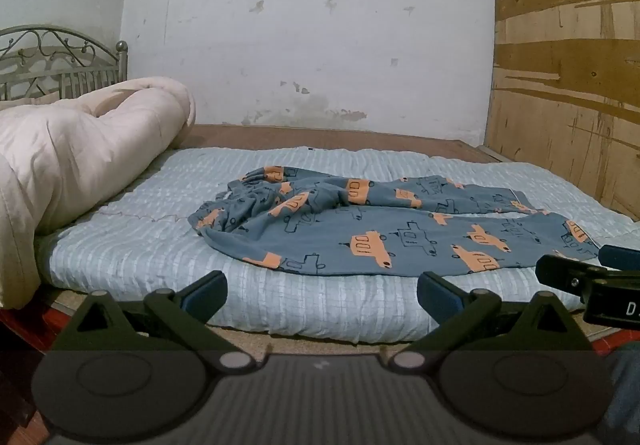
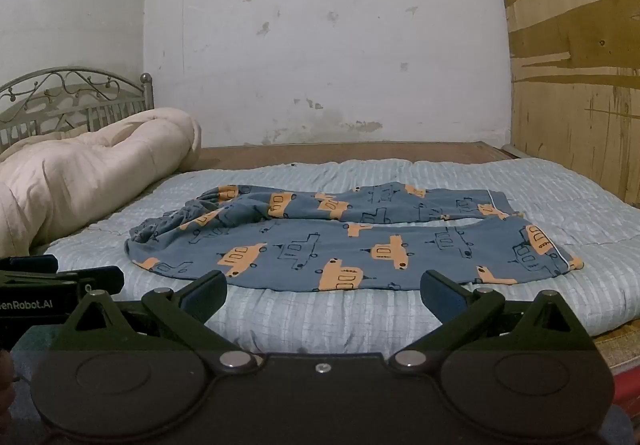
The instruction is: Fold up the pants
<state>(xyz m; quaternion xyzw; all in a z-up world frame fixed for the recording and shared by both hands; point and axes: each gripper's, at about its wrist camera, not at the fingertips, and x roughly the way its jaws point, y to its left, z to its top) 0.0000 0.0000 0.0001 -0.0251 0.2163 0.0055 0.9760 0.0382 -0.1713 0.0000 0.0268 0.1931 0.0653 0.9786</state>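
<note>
Left wrist view shows the pants [image 1: 384, 229] lying spread on the pale blue quilt [image 1: 160, 241] of the bed, blue cloth printed with orange buses, waistband bunched toward the left and the two legs running to the right. The far leg lies a little apart from the near one, with a strip of quilt showing between them near the cuffs. In the right wrist view the pants [image 2: 340, 241] sit the same way, near edge just beyond the fingertips.

The left hand-held gripper [image 1: 322, 295] stands wide with nothing between its jaws, short of the near edge of the cloth. The right hand-held gripper [image 2: 324, 295] is equally wide and empty, and neither touches the pants.

The step in hand looks like the first approach. A good fold probably starts by pinching the near leg at the waistband with one gripper and near the cuff with the other, then carrying it over onto the far leg so the seams meet. The crumpled waistband would want smoothing first, and thin cloth calls for pinching only the top layer, not the quilt.

A rolled cream duvet [image 1: 80, 157] lies at the left, before a metal headboard [image 1: 60, 61]. The right gripper's body reads "D" at the frame edge; the left gripper's body reads "enRobot.AI".
</note>
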